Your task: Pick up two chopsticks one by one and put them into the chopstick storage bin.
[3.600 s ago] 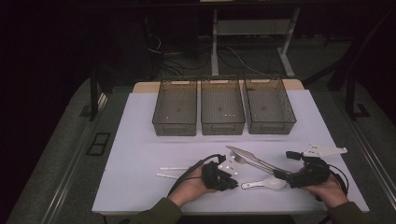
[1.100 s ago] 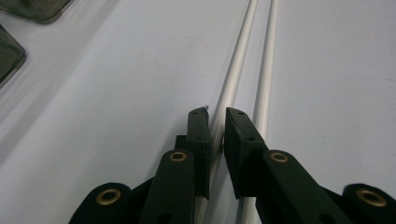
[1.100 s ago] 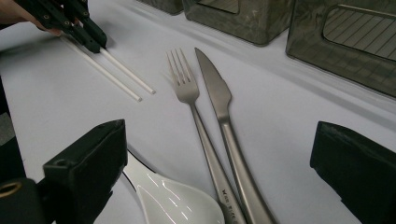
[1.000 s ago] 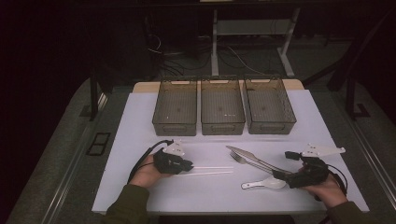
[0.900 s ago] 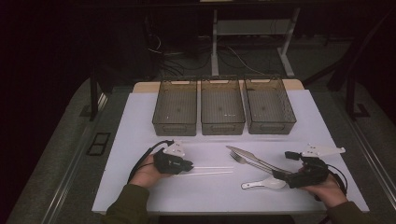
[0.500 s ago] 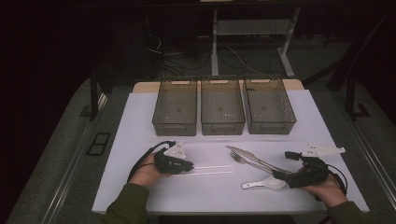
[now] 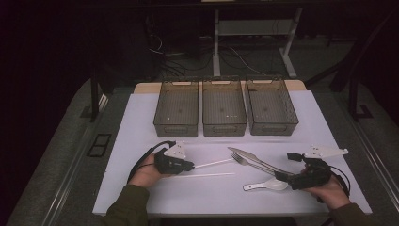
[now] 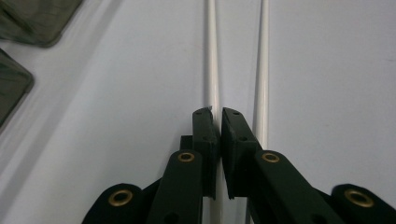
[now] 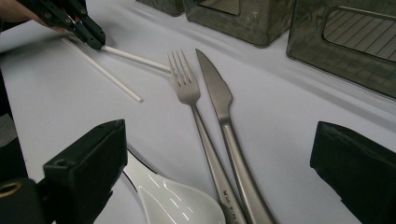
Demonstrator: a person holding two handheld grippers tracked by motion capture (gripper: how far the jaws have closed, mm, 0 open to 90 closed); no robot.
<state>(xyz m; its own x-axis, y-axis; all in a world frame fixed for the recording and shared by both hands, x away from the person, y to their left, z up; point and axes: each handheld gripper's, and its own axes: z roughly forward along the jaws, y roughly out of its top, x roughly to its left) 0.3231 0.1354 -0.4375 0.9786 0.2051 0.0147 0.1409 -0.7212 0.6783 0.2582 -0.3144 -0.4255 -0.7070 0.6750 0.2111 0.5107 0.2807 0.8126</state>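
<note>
The room is dark, and most of the light falls on a table (image 7: 141, 141) with a white top. A grey floor (image 7: 51, 179) goes around the table, and a small dark plate (image 7: 99, 145) with two squares sits in the floor on the left. Behind the table stands a desk with pale legs (image 7: 217, 42), and black cables (image 7: 179, 68) lie on the floor under it.

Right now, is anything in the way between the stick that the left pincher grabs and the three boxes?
Nothing visible is. The left gripper is shut on one white stick, with the second stick lying beside it. Only bare white table lies between them and the three boxes. The fork and knife lie off to the side.
</note>
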